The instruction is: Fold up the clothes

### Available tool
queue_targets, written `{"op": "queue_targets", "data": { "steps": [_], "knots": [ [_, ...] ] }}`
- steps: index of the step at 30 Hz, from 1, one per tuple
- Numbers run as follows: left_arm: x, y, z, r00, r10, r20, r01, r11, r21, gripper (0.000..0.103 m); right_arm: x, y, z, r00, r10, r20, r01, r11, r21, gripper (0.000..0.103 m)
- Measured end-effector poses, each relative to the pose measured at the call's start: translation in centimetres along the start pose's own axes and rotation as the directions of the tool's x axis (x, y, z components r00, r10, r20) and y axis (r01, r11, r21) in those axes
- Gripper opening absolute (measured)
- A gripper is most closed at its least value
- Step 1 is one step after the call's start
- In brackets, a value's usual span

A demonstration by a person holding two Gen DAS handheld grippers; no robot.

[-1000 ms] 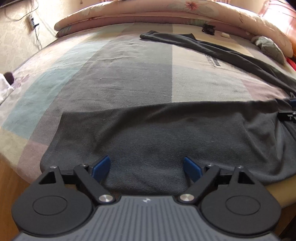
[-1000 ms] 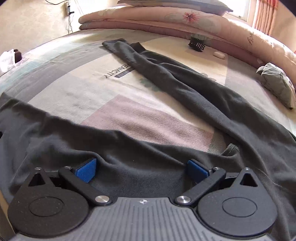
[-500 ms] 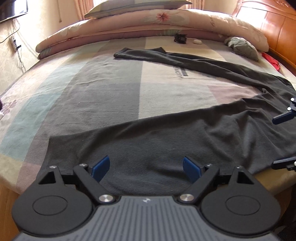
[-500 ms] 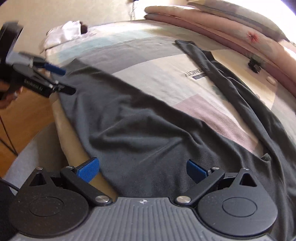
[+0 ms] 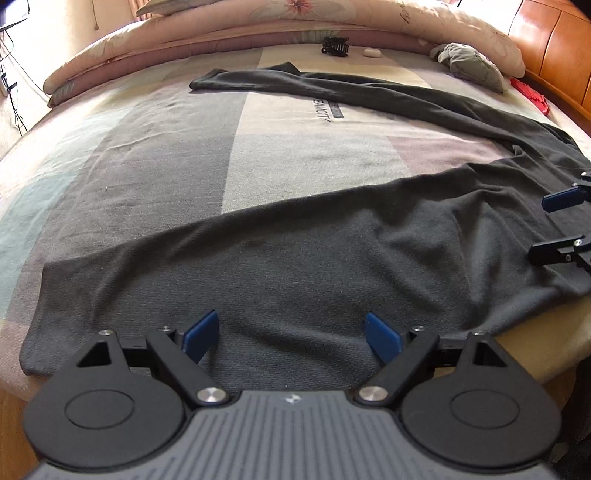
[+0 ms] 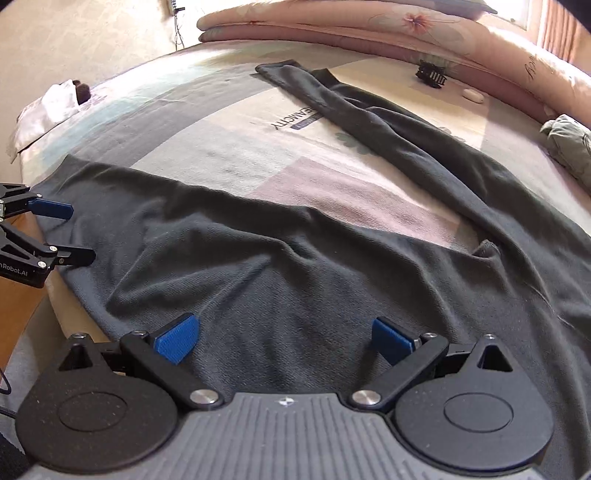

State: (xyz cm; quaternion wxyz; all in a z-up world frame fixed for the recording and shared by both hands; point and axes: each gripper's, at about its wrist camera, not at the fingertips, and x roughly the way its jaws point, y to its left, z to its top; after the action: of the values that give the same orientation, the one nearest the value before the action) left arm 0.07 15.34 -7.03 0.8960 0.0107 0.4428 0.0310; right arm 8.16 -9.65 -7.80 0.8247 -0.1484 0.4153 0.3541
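A dark grey garment (image 5: 314, 258) lies spread on the bed, one long part along the near edge and another (image 5: 388, 96) stretching to the far side. My left gripper (image 5: 291, 328) hangs open just above the near part, close to its left end, with nothing between its blue pads. My right gripper (image 6: 286, 332) is open too, over the same stretch of cloth further right, near the bed edge. Each gripper shows in the other's view: the right gripper (image 5: 554, 229) at the right edge, the left gripper (image 6: 74, 232) at the left edge.
A patchwork bedspread (image 5: 166, 166) covers the bed. At the back lie a rolled floral quilt (image 5: 221, 26), a black hair clip (image 5: 335, 46), a small white object (image 5: 371, 52) and a grey-green bundle (image 5: 469, 64). A wooden headboard (image 5: 554, 48) rises at right.
Both cameras have swung and shifted along the near edge, so each gripper now shows in the other's view. Both jaws stayed open. The garment lies as before.
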Motion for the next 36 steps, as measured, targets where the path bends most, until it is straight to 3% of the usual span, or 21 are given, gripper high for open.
{"op": "queue_targets", "data": {
  "steps": [3, 5, 8, 10, 13, 15, 19, 23, 25, 28, 30, 36],
  "knots": [
    [0.1, 0.1, 0.1, 1.000, 0.001, 0.000, -0.001, 1.000, 0.001, 0.087, -1.4, 0.1, -0.5, 0.999, -0.001, 0.039, 0.002, 1.000, -0.015, 0.102],
    [0.3, 0.1, 0.2, 1.000, 0.000, 0.001, 0.000, 1.000, -0.003, 0.088, -2.9, 0.9, -0.9, 0.994, 0.075, 0.084, -0.069, 0.995, -0.071, 0.099],
    [0.3, 0.1, 0.5, 1.000, 0.009, 0.003, -0.009, 1.000, -0.009, 0.089, -4.4, 2.4, -1.6, 0.974, 0.205, 0.098, -0.186, 0.967, -0.172, 0.081],
    [0.1, -0.2, 0.7, 1.000, 0.023, 0.011, -0.023, 1.000, -0.006, 0.087, -4.3, 3.5, -1.9, 0.964, 0.258, 0.058, -0.239, 0.944, -0.229, 0.061],
    [-0.9, -0.7, 0.8, 0.999, 0.016, 0.030, -0.016, 1.000, 0.007, 0.087, -3.5, 5.1, -2.6, 0.951, 0.310, -0.004, -0.298, 0.910, -0.287, 0.047],
    [-1.6, -1.0, 1.0, 0.999, -0.015, 0.049, 0.015, 1.000, 0.014, 0.087, -3.1, 5.9, -2.9, 0.947, 0.321, -0.023, -0.312, 0.898, -0.310, 0.043],
    [-2.2, -2.0, 1.1, 0.995, -0.085, 0.053, 0.083, 0.996, 0.040, 0.087, -2.6, 6.6, -2.9, 0.950, 0.311, -0.020, -0.301, 0.900, -0.316, 0.044],
    [-0.8, -3.2, 0.8, 0.991, -0.133, -0.004, 0.133, 0.989, 0.072, 0.087, -1.7, 7.0, -2.7, 0.950, 0.309, -0.038, -0.306, 0.906, -0.291, 0.046],
    [-0.6, -3.2, 0.3, 0.993, -0.116, -0.029, 0.118, 0.990, 0.082, 0.090, -1.6, 6.9, -2.8, 0.946, 0.321, -0.035, -0.319, 0.910, -0.265, 0.051],
    [-0.3, -2.9, -0.3, 0.995, -0.082, -0.063, 0.088, 0.992, 0.094, 0.090, -2.3, 6.7, -2.9, 0.944, 0.326, -0.056, -0.329, 0.907, -0.261, 0.050],
    [-0.8, -1.8, -0.4, 0.997, -0.031, -0.068, 0.037, 0.996, 0.080, 0.091, -3.3, 6.1, -3.1, 0.953, 0.301, -0.045, -0.302, 0.916, -0.265, 0.050],
    [-0.9, 0.5, 0.6, 1.000, 0.023, 0.006, -0.024, 0.999, 0.045, 0.090, -4.3, 1.4, -3.0, 0.975, 0.214, 0.060, -0.210, 0.975, -0.069, 0.051]
  ]
}}
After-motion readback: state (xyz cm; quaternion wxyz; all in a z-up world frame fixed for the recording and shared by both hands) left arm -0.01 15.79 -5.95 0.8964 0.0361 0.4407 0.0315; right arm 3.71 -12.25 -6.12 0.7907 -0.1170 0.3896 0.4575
